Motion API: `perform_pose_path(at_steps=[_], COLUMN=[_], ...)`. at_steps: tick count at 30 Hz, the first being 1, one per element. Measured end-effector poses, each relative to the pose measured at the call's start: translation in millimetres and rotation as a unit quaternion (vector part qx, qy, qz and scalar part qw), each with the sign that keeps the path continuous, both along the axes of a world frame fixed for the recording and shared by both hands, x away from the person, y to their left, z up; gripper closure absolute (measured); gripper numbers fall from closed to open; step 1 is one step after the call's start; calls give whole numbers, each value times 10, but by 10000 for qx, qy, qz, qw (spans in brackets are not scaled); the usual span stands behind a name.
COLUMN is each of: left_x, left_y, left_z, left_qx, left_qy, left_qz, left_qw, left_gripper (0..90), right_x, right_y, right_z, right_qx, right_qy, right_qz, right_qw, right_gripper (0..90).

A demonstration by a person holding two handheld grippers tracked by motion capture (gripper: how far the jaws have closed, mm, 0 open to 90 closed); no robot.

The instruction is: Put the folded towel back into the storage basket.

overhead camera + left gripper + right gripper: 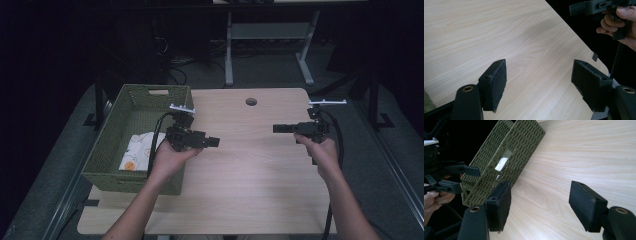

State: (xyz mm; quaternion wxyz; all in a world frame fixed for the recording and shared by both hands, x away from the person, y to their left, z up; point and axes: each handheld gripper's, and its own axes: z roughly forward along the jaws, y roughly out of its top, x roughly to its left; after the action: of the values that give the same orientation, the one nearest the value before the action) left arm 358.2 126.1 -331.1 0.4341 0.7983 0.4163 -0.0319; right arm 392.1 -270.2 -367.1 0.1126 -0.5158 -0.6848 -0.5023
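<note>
Green basket [111, 150] just beside left hand-held gripper [214, 142], folded cloth [138, 151] seemingly inside

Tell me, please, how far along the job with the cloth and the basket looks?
Done: the patterned cloth lies inside the green basket. In hand: nothing; the left gripper and right gripper are open over bare table. Left: apparently nothing on the table to pack.

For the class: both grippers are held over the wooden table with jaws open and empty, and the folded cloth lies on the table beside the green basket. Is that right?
Not quite. The folded cloth lies inside the green basket, not beside it on the table, as the high view shows. The rest holds: the left gripper and right gripper have open, empty jaws.
</note>
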Motion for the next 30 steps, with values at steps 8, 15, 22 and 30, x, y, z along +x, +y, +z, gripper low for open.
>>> perform_pose_path(at_steps=[8, 15, 22, 30], left_x=[-32, -69, -121, -159], left_y=[-105, -177, -226, -278], left_z=[-74, -136, -172, -268], left_qx=[-30, -66, -129, -183], left_qy=[20, 63, 43, 98], left_qz=[-30, -100, -117, -126], left_qw=[10000, 9999, 9998, 9997], left_gripper=[265, 249, 234, 234], right_x=[-86, -150, -201, -280], right_y=[-135, -214, -287, -375], right_z=[-89, -146, -211, -299], right_qx=[31, 42, 48, 59], right_qy=[43, 94, 130, 195], right_qz=[-83, -88, -116, -157], right_qw=[10000, 9999, 9998, 9997], right_gripper=[324, 316, 306, 303])
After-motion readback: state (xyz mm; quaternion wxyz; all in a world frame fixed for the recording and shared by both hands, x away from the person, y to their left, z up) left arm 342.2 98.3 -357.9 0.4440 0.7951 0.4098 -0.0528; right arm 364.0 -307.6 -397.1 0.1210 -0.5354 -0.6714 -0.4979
